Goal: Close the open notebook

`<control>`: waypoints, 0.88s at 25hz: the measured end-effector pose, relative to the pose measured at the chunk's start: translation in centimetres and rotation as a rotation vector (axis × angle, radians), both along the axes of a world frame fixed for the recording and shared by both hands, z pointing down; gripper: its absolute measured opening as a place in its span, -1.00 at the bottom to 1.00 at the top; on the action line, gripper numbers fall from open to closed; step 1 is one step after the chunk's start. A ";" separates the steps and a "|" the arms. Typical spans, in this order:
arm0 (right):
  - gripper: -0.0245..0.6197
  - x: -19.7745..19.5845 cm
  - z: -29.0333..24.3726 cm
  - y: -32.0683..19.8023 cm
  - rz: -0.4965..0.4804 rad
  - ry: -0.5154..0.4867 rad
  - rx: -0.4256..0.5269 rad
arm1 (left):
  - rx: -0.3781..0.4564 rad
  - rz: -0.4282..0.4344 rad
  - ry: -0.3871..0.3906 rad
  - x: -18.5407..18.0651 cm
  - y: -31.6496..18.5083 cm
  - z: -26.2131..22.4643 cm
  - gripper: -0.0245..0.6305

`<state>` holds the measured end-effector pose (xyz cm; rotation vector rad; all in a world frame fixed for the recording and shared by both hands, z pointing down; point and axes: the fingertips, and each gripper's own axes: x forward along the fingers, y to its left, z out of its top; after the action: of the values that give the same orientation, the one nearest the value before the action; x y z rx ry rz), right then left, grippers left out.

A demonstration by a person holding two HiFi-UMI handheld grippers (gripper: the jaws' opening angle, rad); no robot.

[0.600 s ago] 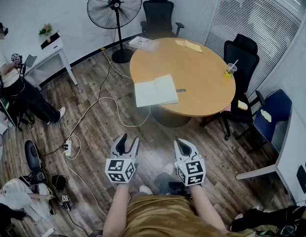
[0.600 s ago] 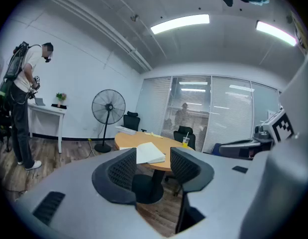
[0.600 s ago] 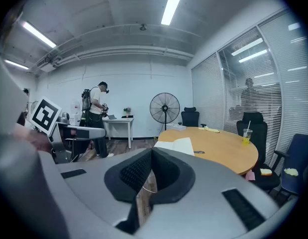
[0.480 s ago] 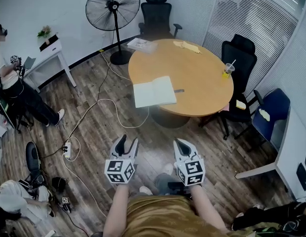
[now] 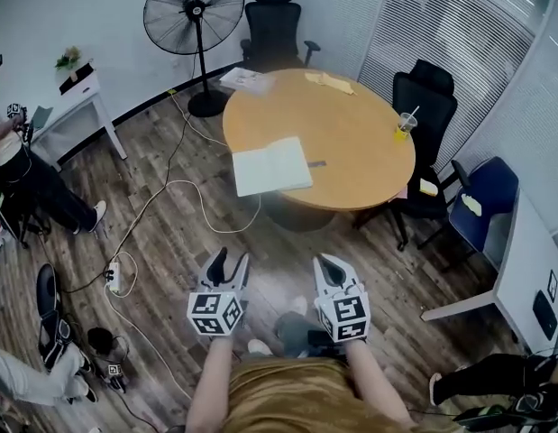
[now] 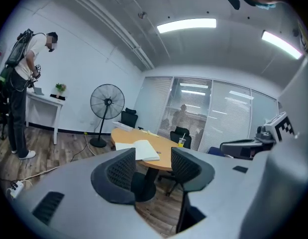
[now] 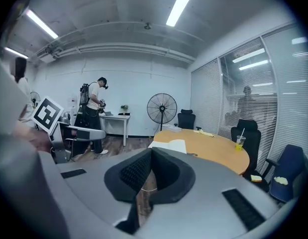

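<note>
Table (image 5: 351, 152) holds one open notebook (image 5: 271, 166), one cup (image 5: 404, 124).

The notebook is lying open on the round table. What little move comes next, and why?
Probably walk closer to the table. The notebook lies open by its near edge, far from both grippers, which hang over the wood floor. The left gripper is open and empty and the right gripper is shut, so neither can reach a page yet.

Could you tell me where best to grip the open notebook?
Grip one cover's outer edge on the notebook, coming from the near side of the table: it lies flat and open by that rim, so a thin free edge probably faces the jaws.
</note>
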<state>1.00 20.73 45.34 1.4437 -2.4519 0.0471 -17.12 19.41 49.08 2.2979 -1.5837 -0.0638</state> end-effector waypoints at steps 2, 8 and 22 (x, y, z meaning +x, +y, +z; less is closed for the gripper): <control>-0.89 0.5 0.1 -0.4 0.011 0.006 -0.003 | 0.000 -0.003 0.012 0.2 -0.6 0.1 -0.24; -0.89 1.7 1.2 -3.4 0.029 0.016 -0.032 | -0.024 0.010 0.038 1.6 -3.9 1.4 -0.23; -0.89 3.2 2.0 -18.0 0.003 -0.029 -0.064 | -0.077 -0.028 0.005 2.4 -17.9 2.3 -0.24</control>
<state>4.25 2.77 47.32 1.4296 -2.4478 0.1464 -14.72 1.51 51.39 2.2162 -1.5877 -0.0156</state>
